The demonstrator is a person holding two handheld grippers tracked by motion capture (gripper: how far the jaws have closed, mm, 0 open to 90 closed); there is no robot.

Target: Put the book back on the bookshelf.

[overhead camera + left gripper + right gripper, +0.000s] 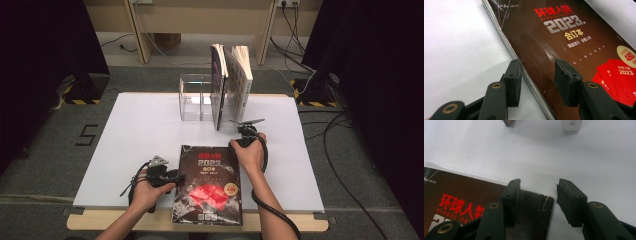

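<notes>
Evidently the dark, glossy magazine [209, 185] lies flat at the near edge of the white tabletop [140, 135] so both tools can reach its edges. The left gripper [537, 75] has its fingers spread astride the bound left edge, one over bare paper, one over the cover, pinching nothing. The right gripper [537, 195] hangs at the creased far right corner, fingers likewise spread and empty. Behind, two books [231, 85] stand upright, leaning beside a clear acrylic holder [196, 97], likely where this thick, slick-covered volume belongs.
</notes>
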